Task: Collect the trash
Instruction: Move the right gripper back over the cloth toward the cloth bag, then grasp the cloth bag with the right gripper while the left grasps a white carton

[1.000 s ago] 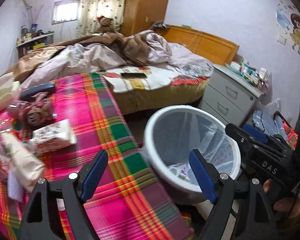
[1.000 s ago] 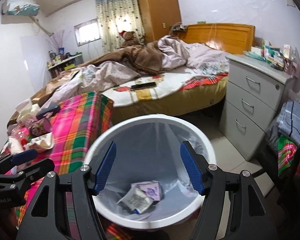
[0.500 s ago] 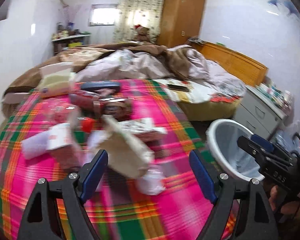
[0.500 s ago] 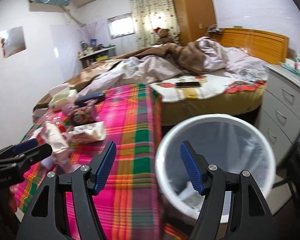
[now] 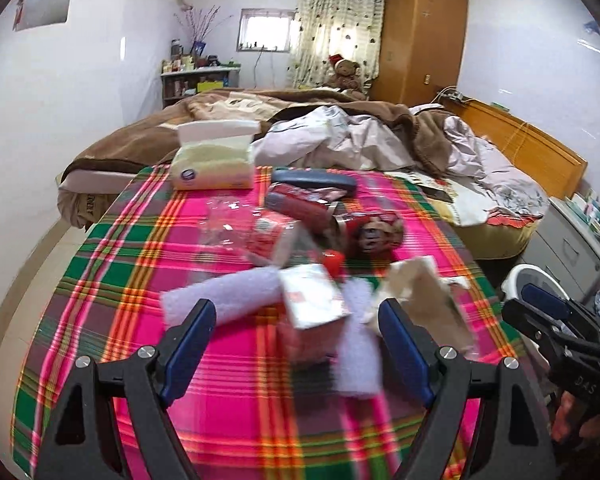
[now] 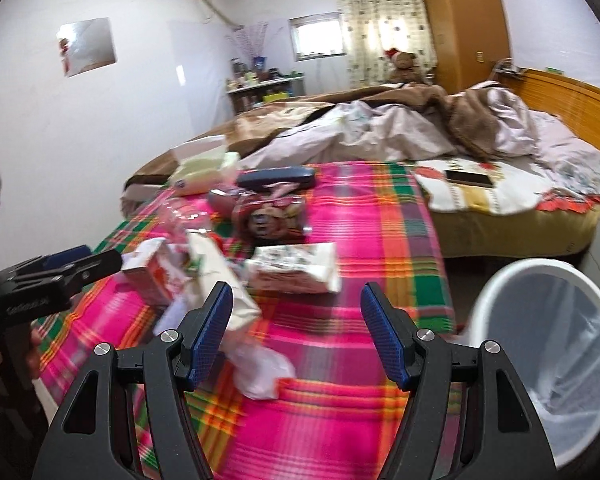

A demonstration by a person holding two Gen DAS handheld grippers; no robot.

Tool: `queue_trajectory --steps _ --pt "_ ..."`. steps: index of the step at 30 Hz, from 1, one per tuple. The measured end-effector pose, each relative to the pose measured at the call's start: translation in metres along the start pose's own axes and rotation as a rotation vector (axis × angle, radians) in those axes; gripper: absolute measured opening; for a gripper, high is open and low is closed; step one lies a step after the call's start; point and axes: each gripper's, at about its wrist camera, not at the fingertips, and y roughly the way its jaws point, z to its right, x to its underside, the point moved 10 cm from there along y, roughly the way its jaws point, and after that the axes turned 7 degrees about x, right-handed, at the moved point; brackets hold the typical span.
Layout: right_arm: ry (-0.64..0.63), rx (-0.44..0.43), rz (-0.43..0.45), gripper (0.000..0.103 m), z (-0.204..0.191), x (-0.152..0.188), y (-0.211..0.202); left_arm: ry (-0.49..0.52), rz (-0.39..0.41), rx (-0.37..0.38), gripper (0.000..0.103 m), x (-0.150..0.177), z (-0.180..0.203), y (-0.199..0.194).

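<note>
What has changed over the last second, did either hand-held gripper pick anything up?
No. Both swung left, away from the white trash bin and toward the litter on the plaid cloth. The left hand-held gripper now faces the small carton; the right hand-held gripper sits over the cloth with the bin at its right edge. Both jaws stayed open and empty, and the litter looks untouched.
</note>
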Motion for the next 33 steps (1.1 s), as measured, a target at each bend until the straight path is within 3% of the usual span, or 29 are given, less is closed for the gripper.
queue_trajectory --steps 6,14,22,24,30,33 --pt "-0.065 -0.044 -0.045 0.068 -0.031 0.005 0.015 -0.005 -0.056 -0.023 0.085 -0.002 -0.044 0.017" --pt "-0.080 -0.049 -0.115 0.067 -0.043 0.013 0.032 0.005 -0.080 0.058 0.085 -0.003 -0.044 0.031" --pt "-0.081 -0.017 -0.145 0.025 -0.045 0.013 0.042 -0.034 -0.074 0.192 0.086 -0.003 -0.017 0.027" --pt "-0.083 -0.003 -0.146 0.022 -0.043 0.012 0.042 -0.023 -0.078 0.224 0.086 -0.004 -0.007 0.028" --pt "-0.064 0.016 -0.134 0.020 -0.038 0.008 0.041 -0.001 -0.133 0.230 0.087 0.008 0.012 0.042" --pt "-0.046 0.023 -0.128 0.019 -0.033 0.005 0.040 0.002 -0.137 0.186 0.087 0.011 0.013 0.049"
